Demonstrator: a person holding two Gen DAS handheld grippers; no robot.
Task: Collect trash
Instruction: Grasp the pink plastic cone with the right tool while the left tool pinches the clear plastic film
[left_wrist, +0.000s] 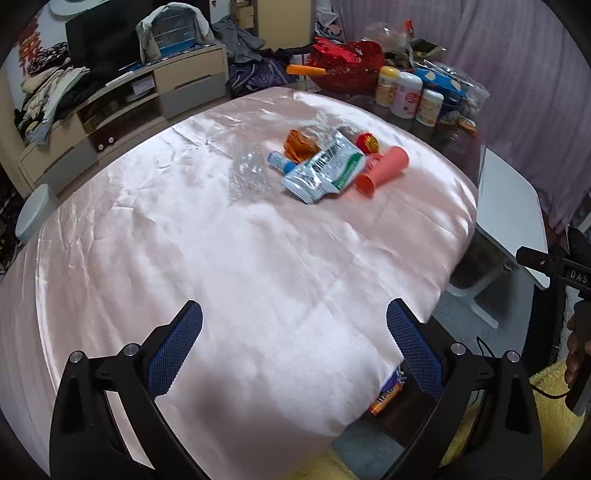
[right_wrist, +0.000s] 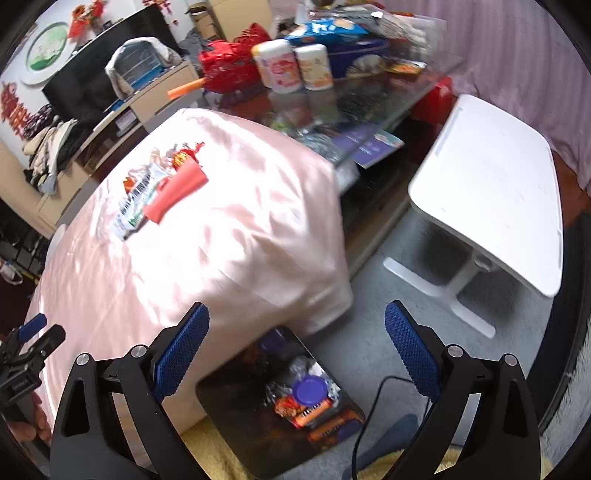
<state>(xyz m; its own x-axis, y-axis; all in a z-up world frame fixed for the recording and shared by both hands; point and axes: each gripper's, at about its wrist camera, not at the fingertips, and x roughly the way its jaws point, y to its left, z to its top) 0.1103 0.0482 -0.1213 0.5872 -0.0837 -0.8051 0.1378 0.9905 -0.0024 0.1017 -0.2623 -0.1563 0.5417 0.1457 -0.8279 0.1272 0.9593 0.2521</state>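
Trash: one loose heap on the pink cloth (left_wrist: 258, 258) over the table, toward its far edge, near the far right corner as the left wrist view shows it.
- Silver pouch (left_wrist: 325, 166) with barcode and green band, lying flat, at the heap's near side.
- Coral tube (left_wrist: 382, 170), on its side, touching the pouch's right edge.
- Red-and-yellow round piece (left_wrist: 366, 141), just behind the tube.
- Orange wrapper (left_wrist: 297, 144), behind the pouch.
- Small blue-and-white tube (left_wrist: 279, 161), at the pouch's left.
- Clear film (left_wrist: 251, 173), crumpled, left of the heap.

Bin (right_wrist: 236, 413): dark, on the floor below the cloth's near corner; holds a blue lid (right_wrist: 309, 391) and mixed wrappers.

Left gripper (left_wrist: 294, 341): jaws wide apart, nothing between them, above bare cloth near the near edge.

Right gripper (right_wrist: 297, 343): jaws wide apart, empty, above the bin and the cloth's near corner.

White side table (right_wrist: 491, 184): right of the bin, apart from it.
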